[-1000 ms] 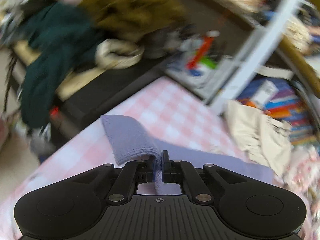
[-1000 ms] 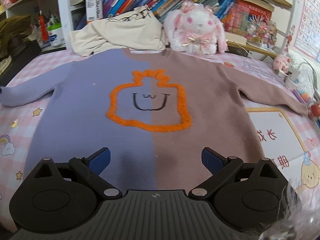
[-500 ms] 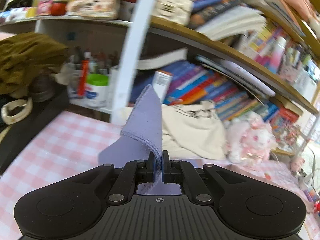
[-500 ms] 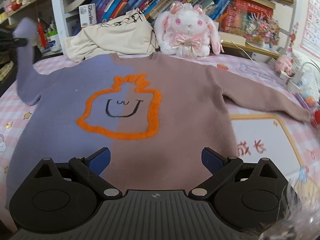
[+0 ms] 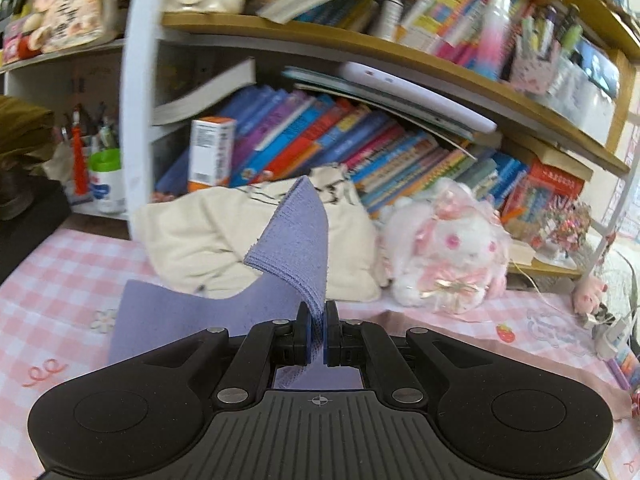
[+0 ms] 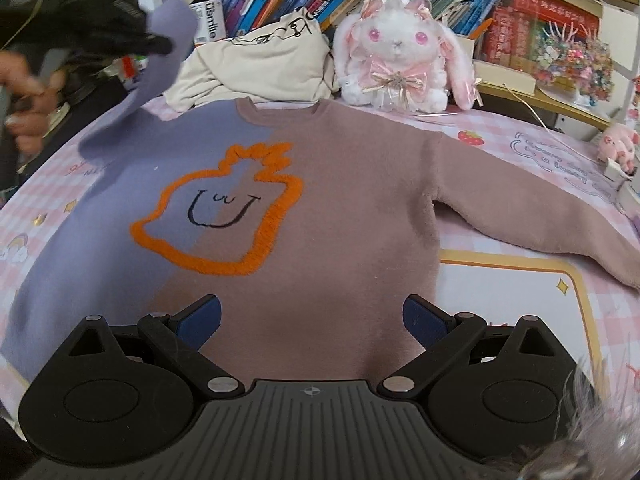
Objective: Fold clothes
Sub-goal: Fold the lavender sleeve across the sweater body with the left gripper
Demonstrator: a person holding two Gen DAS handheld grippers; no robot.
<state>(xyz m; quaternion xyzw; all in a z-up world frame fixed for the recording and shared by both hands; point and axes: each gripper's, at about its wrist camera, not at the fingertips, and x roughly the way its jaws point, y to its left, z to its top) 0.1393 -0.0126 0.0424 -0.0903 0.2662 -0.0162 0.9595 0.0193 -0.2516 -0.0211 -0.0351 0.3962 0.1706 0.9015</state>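
Flat on the pink bedspread point(image 6: 520, 272): sweater point(image 6: 340, 208), brown sleeve near the right edge. Left gripper point(image 5: 316, 332) clamps the purple cuff point(image 5: 296, 240), now raised higher and carried inward. Right gripper point(image 6: 312, 316) spread wide, empty, hovering over the hem.

Sweater point(image 6: 328, 216): half lavender, half mauve, orange-outlined smiling figure on chest. Spread flat, front up, before the plush rabbit point(image 6: 396, 64). Lavender sleeve point(image 5: 296, 248) lifted; mauve sleeve point(image 6: 540, 216) outstretched flat.

Fuzzy knit sweater point(image 6: 328, 208), its ribbed sleeve cuff point(image 5: 296, 240) between matt black plastic fingers point(image 5: 303, 336).
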